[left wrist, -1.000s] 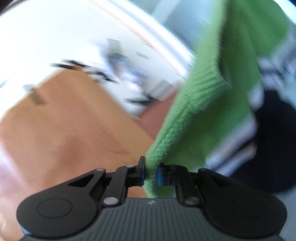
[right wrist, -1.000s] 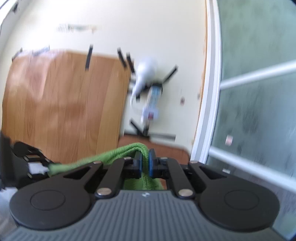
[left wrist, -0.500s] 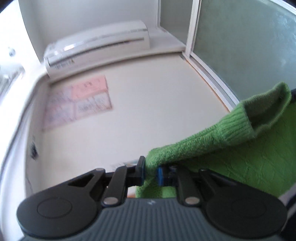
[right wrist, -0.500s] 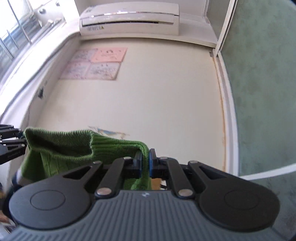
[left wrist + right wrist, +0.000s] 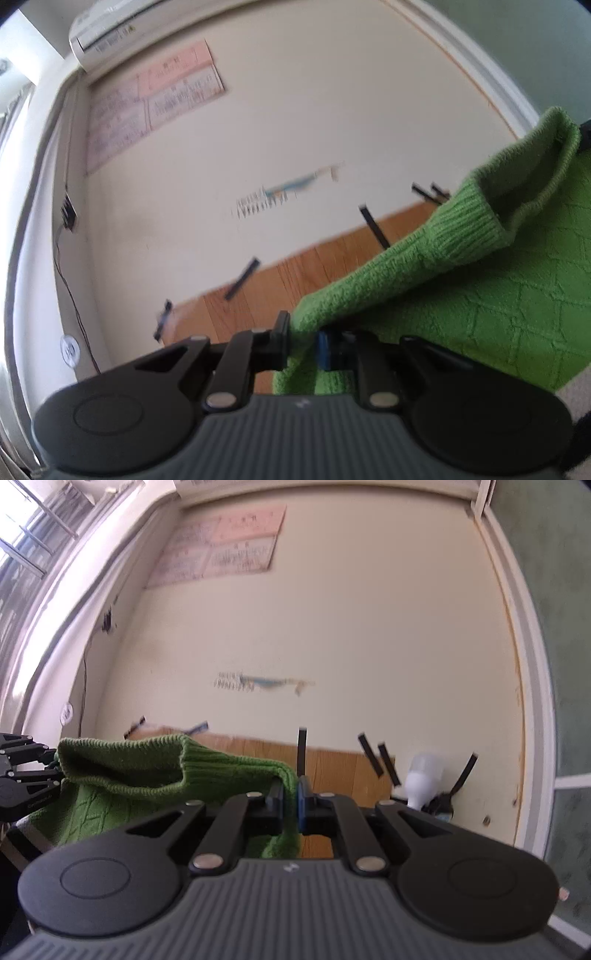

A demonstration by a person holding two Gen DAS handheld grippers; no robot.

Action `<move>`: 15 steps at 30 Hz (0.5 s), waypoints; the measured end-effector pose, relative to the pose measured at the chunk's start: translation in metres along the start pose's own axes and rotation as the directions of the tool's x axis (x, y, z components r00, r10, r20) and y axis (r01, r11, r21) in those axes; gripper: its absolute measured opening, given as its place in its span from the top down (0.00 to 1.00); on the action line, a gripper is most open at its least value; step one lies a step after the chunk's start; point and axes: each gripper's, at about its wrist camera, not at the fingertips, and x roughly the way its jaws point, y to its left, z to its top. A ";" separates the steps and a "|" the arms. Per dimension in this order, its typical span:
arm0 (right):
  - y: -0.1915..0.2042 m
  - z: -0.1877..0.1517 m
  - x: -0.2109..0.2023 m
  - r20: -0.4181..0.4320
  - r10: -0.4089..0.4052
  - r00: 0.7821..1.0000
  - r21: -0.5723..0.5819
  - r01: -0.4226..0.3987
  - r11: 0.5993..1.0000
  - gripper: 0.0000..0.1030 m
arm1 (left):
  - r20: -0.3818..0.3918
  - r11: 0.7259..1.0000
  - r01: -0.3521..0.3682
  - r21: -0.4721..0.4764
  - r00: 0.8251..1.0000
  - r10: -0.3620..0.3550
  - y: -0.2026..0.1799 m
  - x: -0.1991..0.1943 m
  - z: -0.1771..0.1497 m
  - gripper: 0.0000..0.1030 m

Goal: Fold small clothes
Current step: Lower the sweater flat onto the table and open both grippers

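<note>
A green knitted garment hangs stretched between my two grippers, held up in the air in front of a cream wall. My left gripper grips its ribbed edge; the jaws are opening slightly, with the knit still pinched between the pads. In the right wrist view the same garment runs leftwards from my right gripper, which is shut on another part of the ribbed edge. The left gripper shows at the far left of that view, at the garment's other end. The garment's lower part is hidden below both views.
A wooden tabletop with black tape strips lies beyond and below the grippers. A white bulb-shaped object stands at its right end. Pink posters and an air conditioner hang on the wall; a frosted glass door is on the right.
Both grippers rose with the garment, off the table and up before the wall. Half a second ago they pointed higher; now they have tipped down and the tabletop shows again.
</note>
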 end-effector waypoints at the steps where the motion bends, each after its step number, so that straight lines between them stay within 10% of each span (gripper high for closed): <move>1: -0.001 -0.018 0.029 -0.052 -0.001 0.999 0.006 0.001 1.000 0.91 | -0.055 1.000 0.003 0.005 0.998 -0.003 -0.007 0.024 -0.017 0.85; 5: 0.000 -0.115 0.153 -0.269 0.009 0.963 0.066 0.009 0.998 0.88 | -0.313 1.000 0.006 0.009 0.950 -0.003 -0.048 0.136 -0.104 0.76; 7: 0.003 -0.174 0.206 -0.414 -0.040 0.910 0.030 0.057 0.998 0.66 | -0.490 0.998 0.062 -0.013 0.870 -0.060 -0.075 0.197 -0.166 0.66; 9: -0.006 -0.229 0.233 -0.551 -0.107 0.827 0.018 0.140 0.990 0.66 | -0.636 0.995 0.090 -0.048 0.765 -0.100 -0.092 0.231 -0.226 0.69; 11: -0.023 -0.260 0.220 -0.604 -0.039 0.796 0.110 0.132 0.985 0.66 | -0.714 0.980 0.080 -0.181 0.675 -0.187 -0.081 0.239 -0.270 0.72; 15: -0.025 -0.278 0.164 -0.645 0.021 0.764 0.130 0.083 0.988 0.57 | -0.697 0.955 0.007 -0.297 0.682 -0.222 -0.029 0.223 -0.300 0.63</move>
